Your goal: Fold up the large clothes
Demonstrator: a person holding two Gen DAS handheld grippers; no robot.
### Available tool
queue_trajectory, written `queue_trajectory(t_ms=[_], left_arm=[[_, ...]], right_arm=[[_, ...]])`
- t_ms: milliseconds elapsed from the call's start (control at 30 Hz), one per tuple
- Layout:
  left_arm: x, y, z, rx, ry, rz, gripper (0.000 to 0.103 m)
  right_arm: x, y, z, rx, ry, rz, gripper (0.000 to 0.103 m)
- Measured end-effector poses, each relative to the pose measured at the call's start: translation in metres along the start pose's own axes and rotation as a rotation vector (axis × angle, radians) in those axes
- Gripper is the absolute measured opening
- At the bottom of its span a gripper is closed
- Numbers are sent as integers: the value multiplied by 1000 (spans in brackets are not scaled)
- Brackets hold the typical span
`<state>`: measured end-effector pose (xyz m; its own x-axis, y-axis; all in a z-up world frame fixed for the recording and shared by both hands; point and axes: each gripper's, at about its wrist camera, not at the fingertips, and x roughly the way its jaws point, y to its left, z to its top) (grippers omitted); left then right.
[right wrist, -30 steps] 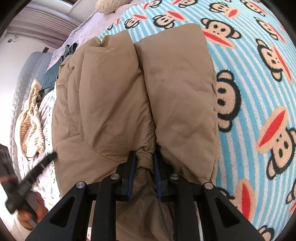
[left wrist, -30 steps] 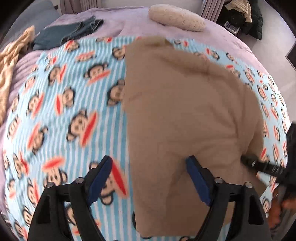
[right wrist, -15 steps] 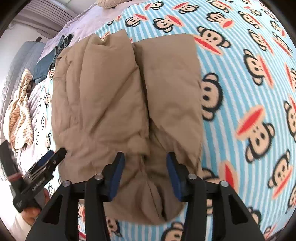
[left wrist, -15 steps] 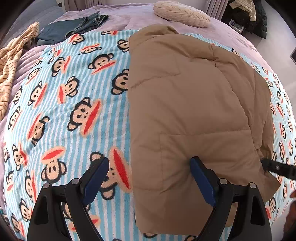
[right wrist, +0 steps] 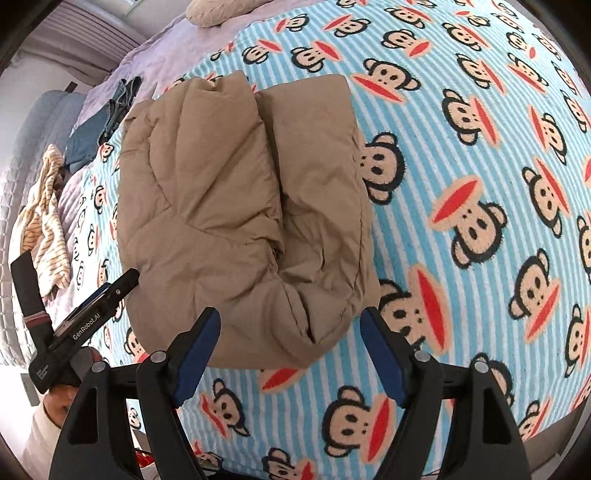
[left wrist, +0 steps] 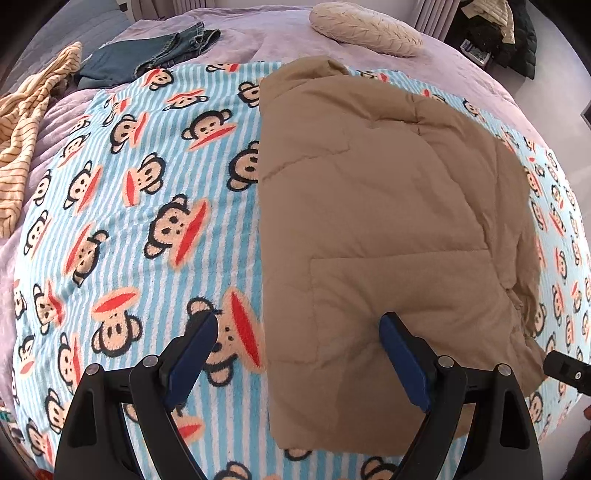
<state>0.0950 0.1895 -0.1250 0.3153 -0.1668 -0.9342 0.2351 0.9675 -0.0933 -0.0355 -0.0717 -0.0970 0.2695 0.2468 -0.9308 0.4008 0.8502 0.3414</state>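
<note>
Tan puffer jacket lies folded (two puffy layers) on the monkey-print blanket.

A folded tan padded jacket lies on a blue-striped monkey-print fleece blanket spread over a lilac bedspread. Behind the blanket, on the bedspread, lie a cream knitted cushion, folded dark denim jeans and, further left, a yellow striped garment

Left wrist view looking steeply down from close above, bed's pillow at 12 o'clock, right wrist view likewise, both sharing the tan jacket on the monkey blanket.
</note>
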Motion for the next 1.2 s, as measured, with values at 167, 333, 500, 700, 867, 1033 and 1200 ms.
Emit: queue_trajectory(t_ms=[167,333,500,700,867,1033,1200], left_arm=[[-11,-3,-4,-1,7,-2,90],[-21,-11,-10,3,28,-9,90],[-43,-24,-21,3,11,-4,90],[-88,-41,-37,-32,-41,14,90],[-131,-49,-52,-84,-142,60,103],[-162,-50,-61,-122,-163,76,103],[-192,-48,-56,-101,-216,82,103]], right_arm=[[-10,1,-3,-17,-12,4,89],[-17,-7,-8,-18,-28,-5,93],[-23,-13,-11,-43,-7,12,103],[-48,-6,-14,-139,-3,1,103],[-77,6,-12,-221,-52,-13,103],[-107,20,-15,-269,-129,-48,103],[-137,34,-17,-269,-219,-84,103]])
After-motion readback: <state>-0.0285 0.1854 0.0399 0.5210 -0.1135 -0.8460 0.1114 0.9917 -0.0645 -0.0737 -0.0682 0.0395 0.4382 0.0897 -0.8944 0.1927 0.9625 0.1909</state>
